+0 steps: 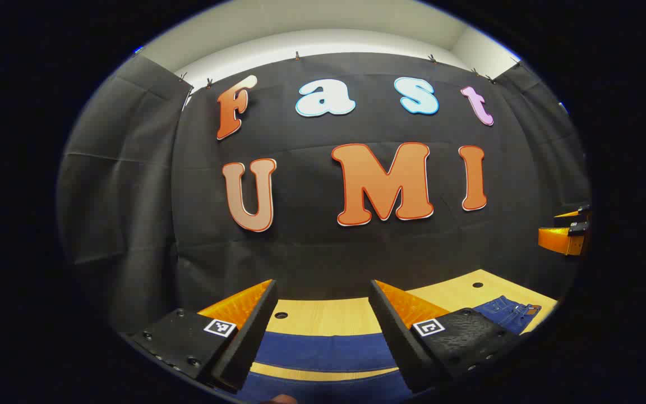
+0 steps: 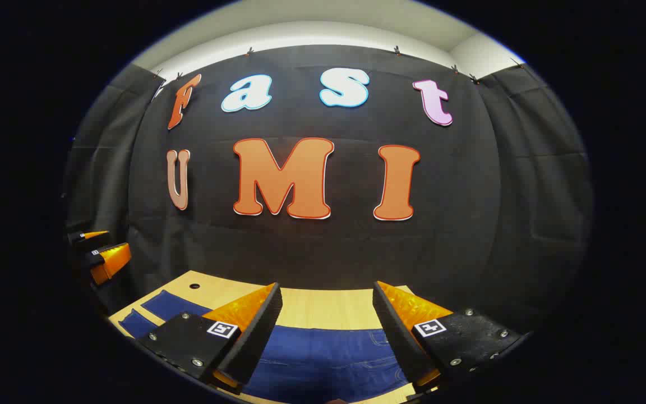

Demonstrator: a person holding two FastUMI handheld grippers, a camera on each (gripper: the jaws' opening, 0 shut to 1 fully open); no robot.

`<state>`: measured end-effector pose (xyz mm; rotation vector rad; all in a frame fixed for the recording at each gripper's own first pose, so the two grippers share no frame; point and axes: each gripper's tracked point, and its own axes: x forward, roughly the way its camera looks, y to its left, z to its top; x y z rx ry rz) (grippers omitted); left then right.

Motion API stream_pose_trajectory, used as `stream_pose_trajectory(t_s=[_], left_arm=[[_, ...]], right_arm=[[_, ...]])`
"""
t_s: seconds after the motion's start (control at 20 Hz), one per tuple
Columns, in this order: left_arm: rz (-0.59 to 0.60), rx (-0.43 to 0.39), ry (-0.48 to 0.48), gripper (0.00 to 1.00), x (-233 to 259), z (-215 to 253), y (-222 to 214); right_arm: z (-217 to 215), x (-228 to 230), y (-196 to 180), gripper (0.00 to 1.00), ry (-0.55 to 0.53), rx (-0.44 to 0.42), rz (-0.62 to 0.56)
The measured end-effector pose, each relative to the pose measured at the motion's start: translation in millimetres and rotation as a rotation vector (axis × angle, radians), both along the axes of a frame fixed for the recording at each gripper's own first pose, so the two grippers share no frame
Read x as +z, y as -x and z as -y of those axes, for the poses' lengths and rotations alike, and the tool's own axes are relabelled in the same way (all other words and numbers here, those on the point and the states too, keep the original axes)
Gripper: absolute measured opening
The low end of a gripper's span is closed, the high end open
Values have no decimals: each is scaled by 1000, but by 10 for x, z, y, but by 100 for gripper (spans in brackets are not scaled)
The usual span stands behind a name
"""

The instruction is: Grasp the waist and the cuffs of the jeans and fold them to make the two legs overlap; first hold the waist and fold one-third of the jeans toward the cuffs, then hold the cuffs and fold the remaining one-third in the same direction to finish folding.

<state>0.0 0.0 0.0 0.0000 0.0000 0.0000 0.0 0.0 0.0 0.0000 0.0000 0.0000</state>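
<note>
Dark blue jeans lie flat on the wooden table [image 1: 328, 317]. In the left gripper view the two legs [image 1: 323, 350] run side by side under my left gripper [image 1: 322, 285], with a strip of wood between them; the waist end [image 1: 507, 312] shows at the right. The left gripper hangs open above the legs with nothing between its fingers. In the right gripper view the seat of the jeans [image 2: 328, 359] lies below my right gripper [image 2: 327, 286], which is also open and holds nothing. The legs [image 2: 160, 307] stretch off to the left.
The black cloth wall stands close behind the table [image 2: 312, 308]. Small round holes [image 1: 281, 315] mark the tabletop. My right gripper [image 1: 567, 235] appears at the right edge of the left gripper view; my left gripper [image 2: 98, 252] appears at the left edge of the right gripper view.
</note>
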Motion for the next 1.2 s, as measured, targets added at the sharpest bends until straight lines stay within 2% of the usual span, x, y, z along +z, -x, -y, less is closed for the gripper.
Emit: stream_pose_trajectory(t_s=[0.4, 0.7, 0.85, 1.2], left_arm=[[-31, 42, -3, 99, -31, -123, 75], [-63, 31, -13, 99, -118, -59, 188], [-93, 14, -8, 99, -254, -54, 234], [-231, 115, 34, 99, -819, -504, 378]], right_arm=[[204, 11, 67, 98, 20, -18, -9], [381, -43, 162, 98, 31, -45, -27], [444, -160, 182, 98, -4, -41, -60], [877, -478, 210, 98, -2, -104, -149]])
